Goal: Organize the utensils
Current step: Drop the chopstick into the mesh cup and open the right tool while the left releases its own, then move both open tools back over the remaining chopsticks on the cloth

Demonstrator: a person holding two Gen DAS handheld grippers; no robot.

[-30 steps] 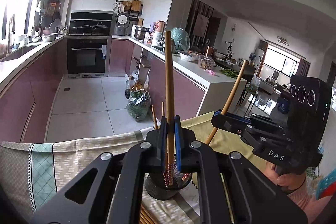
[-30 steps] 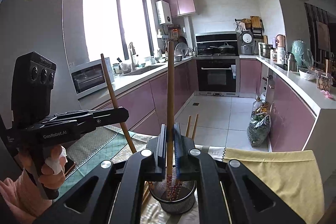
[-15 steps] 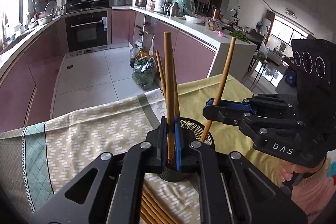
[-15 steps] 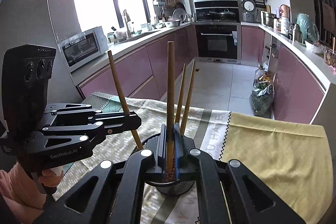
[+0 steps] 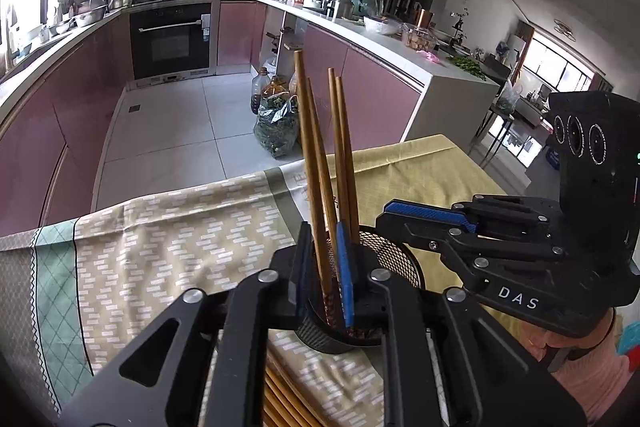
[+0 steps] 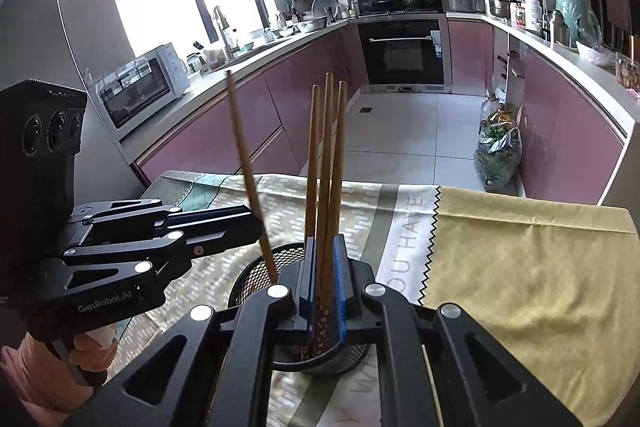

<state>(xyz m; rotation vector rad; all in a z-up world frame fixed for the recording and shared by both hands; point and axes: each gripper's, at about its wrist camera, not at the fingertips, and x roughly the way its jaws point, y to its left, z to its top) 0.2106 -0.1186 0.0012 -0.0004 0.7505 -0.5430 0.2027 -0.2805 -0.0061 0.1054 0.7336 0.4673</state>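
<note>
Left hand-held gripper (image 5: 322, 227), slightly spread, jaws just opening around a chopstick (image 5: 304, 131) now loose between them, tip down in the mesh cup (image 5: 394, 259). Three more upright beside it. Right hand-held gripper (image 6: 323, 243), at 3 o'clock of the cup, pressed almost together; cannot tell whether pinching anything. Spare sticks (image 5: 280, 395) flat on the table (image 5: 180, 239) at the cup's 6 o'clock.

Likely risks: could hook the rim and tip the light cup if withdrawn low; could flick a leaning stick out; could knock grippers together over so narrow a mouth.
</note>
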